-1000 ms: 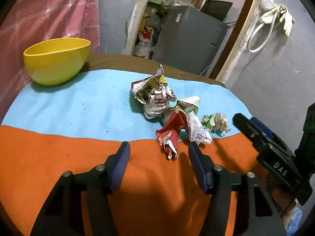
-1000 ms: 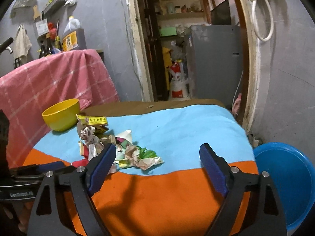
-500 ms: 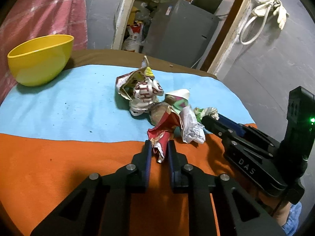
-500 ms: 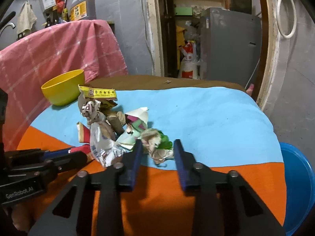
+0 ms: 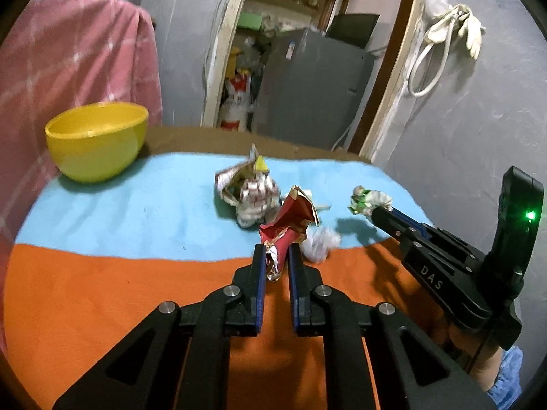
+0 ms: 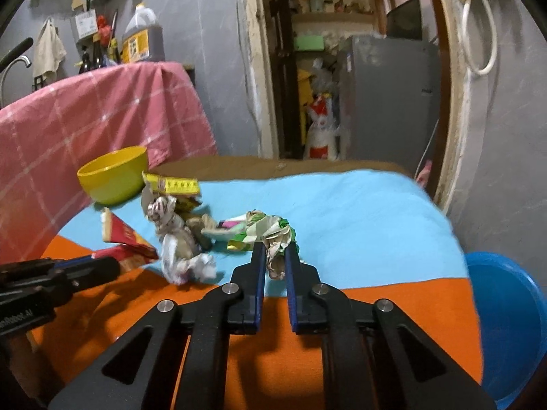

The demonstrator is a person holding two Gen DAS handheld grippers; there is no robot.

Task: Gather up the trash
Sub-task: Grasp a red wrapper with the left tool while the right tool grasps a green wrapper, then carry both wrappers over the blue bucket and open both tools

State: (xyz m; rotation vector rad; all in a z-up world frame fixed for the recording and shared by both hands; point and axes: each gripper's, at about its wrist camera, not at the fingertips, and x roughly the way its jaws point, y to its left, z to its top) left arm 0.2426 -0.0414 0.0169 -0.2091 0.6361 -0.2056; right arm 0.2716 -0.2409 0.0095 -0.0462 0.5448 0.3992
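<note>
both grippers have a piece in hand, so the collecting looks barely begun — nothing seems binned yet. the left gripper (image 5: 276, 256) has its jaws pressed onto the red wrapper (image 5: 290, 220), which stands up from the cloth-covered table (image 5: 102, 290) near the line where the orange band meets the blue. the right gripper (image 6: 275, 259) pinches the green-and-white crumpled wad (image 6: 273, 235), which in the left view shows at the tip of that gripper, apparently clear of the cloth.

still lying loose: a crumpled printed wrapper (image 5: 251, 193) further back on the blue band, a white paper ball (image 5: 319, 242) just beside the red wrapper, and (in the right view) a yellow strip (image 6: 174, 184) atop the pile plus some flat pastel scraps (image 6: 225, 230).

where it all goes is a guess — the blue tub (image 6: 506, 324) on the floor beside the table's right side seems the likeliest bin, though the yellow bowl (image 5: 97, 140) at the far left corner is also empty-looking. two pieces gripped, several left.
</note>
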